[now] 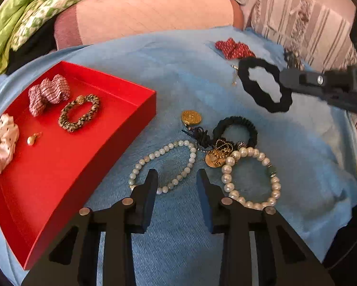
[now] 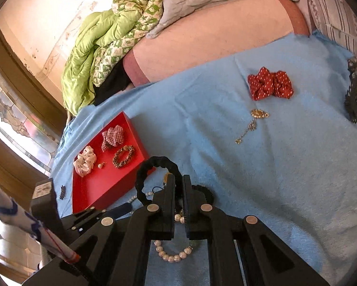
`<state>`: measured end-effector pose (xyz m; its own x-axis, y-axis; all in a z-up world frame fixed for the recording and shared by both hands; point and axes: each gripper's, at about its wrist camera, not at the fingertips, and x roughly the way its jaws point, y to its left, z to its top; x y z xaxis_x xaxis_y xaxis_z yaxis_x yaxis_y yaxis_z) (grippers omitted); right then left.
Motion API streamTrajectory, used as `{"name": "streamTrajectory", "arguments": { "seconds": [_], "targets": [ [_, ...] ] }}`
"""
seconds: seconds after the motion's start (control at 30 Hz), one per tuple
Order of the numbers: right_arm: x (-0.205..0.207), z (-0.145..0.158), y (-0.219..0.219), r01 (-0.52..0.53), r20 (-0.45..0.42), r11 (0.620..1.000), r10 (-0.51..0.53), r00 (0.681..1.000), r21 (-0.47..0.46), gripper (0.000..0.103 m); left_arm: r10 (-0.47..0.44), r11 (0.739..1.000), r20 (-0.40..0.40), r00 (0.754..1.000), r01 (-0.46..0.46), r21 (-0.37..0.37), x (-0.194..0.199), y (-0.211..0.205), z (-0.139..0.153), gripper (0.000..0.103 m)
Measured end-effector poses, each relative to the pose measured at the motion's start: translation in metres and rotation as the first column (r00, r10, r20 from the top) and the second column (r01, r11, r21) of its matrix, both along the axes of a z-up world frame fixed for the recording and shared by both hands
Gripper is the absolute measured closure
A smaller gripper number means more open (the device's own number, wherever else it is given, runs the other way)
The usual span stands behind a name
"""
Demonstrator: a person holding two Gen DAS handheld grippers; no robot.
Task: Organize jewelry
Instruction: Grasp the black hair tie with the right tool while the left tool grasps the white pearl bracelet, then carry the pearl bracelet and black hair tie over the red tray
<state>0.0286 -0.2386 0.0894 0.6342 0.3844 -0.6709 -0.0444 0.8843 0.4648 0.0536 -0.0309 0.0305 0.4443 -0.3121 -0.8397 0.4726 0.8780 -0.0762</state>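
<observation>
The black scrunchie (image 1: 264, 84) hung clear of the blue cloth (image 1: 154, 54), pinched at one edge by the right tool (image 1: 284, 81), whose jaws were fully closed on the fabric. From the right wrist view the same loop stood up above that tool's fingertips (image 2: 170, 181).

The left tool (image 1: 177, 176) hovered over the small-bead pearl bracelet (image 1: 164, 164). Its jaws stood partly open with nothing gripped; the bracelet's near side lay on the cloth between the two fingers, not pressed by either pad.

Just right of it lay a larger pearl bracelet (image 1: 250, 178), touching a tangle of a gold coin pendant (image 1: 214, 159), a ball chain and a dark ruffled hair tie (image 1: 235, 128). A second gold medallion (image 1: 191, 117) lay just above that heap.

The red tray (image 1: 59, 178) sat at the left on the cloth. It held a pink striped scrunchie (image 1: 48, 95), a leopard-print hair tie (image 1: 79, 112), a white dotted scrunchie (image 1: 2, 143) and a small pearl earring (image 1: 31, 139) (all lying apart from one another).

Well apart, towards the far edge of the cloth, were a red dotted scrunchie (image 2: 269, 85), a gold brooch with chain (image 2: 254, 121) and a dark ornate clip (image 2: 356, 100). The cloth covered a bed; a green quilt (image 2: 102, 47) was bunched at its far side.
</observation>
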Motion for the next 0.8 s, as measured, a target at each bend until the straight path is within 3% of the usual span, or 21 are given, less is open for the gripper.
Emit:
{"name": "streamTrajectory", "arguments": {
  "seconds": [0.1,0.2,0.3,0.37,0.47,0.6,0.8],
  "targets": [
    [0.001,0.001,0.003,-0.005,0.003,1.000,0.005,1.000,-0.004,0.097,-0.026,0.998,0.037,0.999,0.023,0.063,-0.002,-0.011,-0.005,0.073],
    [0.002,0.001,0.006,-0.012,0.006,1.000,0.012,1.000,-0.007,0.097,-0.036,0.992,0.074,0.997,0.026,0.125,-0.004,-0.021,-0.007,0.098],
    [0.003,0.001,0.007,-0.010,0.010,1.000,0.010,1.000,-0.012,0.097,-0.012,0.990,0.093,0.996,-0.001,0.140,-0.004,-0.025,-0.006,0.098],
    [0.002,0.002,0.007,-0.002,0.016,1.000,0.002,1.000,-0.017,0.097,-0.016,0.996,0.075,0.997,0.009,0.087,-0.003,-0.020,-0.001,0.098],
    [0.003,0.006,0.007,0.003,0.033,1.000,-0.003,0.999,-0.013,0.097,0.001,0.999,0.088,0.996,0.003,-0.049,-0.004,-0.005,0.018,0.098],
    [0.002,0.011,0.010,0.007,0.065,1.000,-0.006,0.998,-0.025,0.097,0.057,0.977,0.157,0.986,-0.023,-0.211,-0.005,0.015,0.051,0.098],
    [0.002,0.016,0.021,-0.004,0.100,0.999,0.008,0.995,-0.048,0.097,0.165,0.950,0.252,0.954,-0.085,-0.301,-0.005,0.045,0.079,0.098]
  ]
}}
